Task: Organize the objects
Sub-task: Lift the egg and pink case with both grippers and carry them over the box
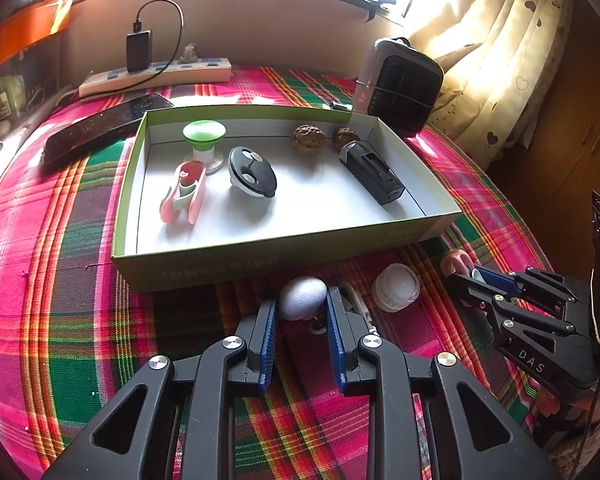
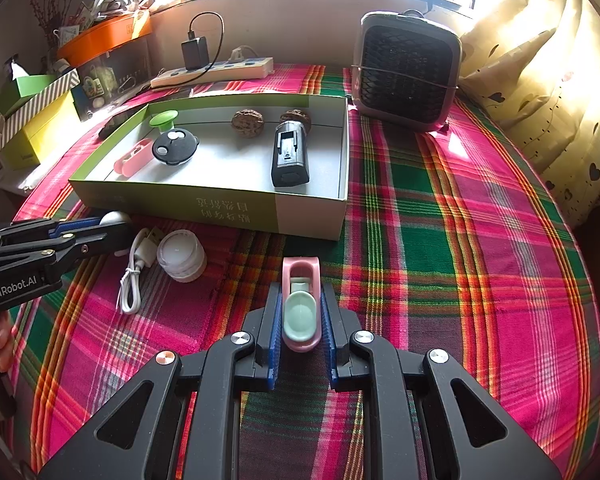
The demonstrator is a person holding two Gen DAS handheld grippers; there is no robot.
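Right gripper [image 2: 300, 322] closed on pink clip [image 2: 301, 300], long axis pointing up-frame toward green box [image 2: 204, 204] at upper left. Left gripper [image 1: 302, 304] clamped on grey egg-shaped object [image 1: 302, 298], directly below box front wall.

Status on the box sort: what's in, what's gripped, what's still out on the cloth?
In the green cardboard box: green-topped spool, pink clip, round black-and-white gadget, two walnuts, black rectangular device. In hand: left gripper shut on a pale egg-shaped object; right gripper shut on a second pink-and-mint clip. Left: white round jar, white cable.
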